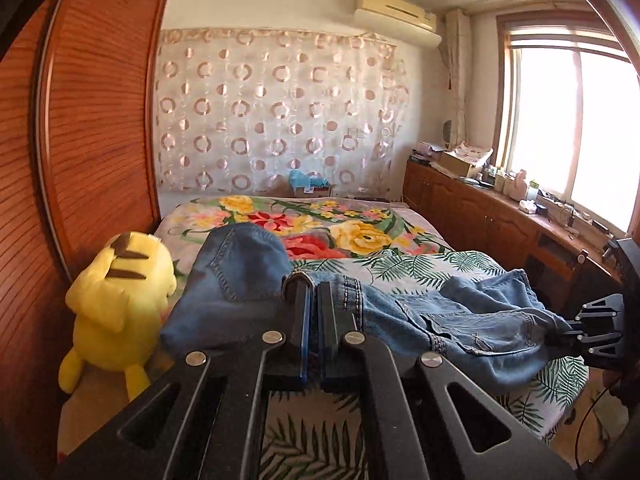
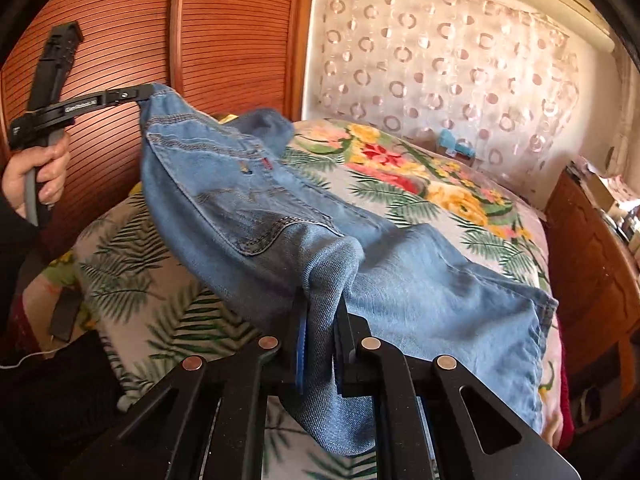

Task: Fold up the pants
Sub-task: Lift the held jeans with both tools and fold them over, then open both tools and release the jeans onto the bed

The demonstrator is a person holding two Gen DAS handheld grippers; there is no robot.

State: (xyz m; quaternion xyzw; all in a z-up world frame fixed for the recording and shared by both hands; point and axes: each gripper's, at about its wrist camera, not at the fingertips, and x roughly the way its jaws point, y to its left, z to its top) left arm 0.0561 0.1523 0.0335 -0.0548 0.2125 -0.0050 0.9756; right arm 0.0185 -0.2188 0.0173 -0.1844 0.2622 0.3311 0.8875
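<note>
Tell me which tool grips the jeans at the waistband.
The left tool, clamped on the blue denim jeans at the stitched waistband; the right tool pinches plain leg fabric.

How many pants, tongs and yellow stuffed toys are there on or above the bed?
Pants: 1
Tongs: 2, the left tongs and the right tongs, both clamped on the pants
Yellow stuffed toy: 1
Total: 4

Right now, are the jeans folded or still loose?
Loose: the jeans hang bunched between the left gripper and right gripper, unfolded.
</note>
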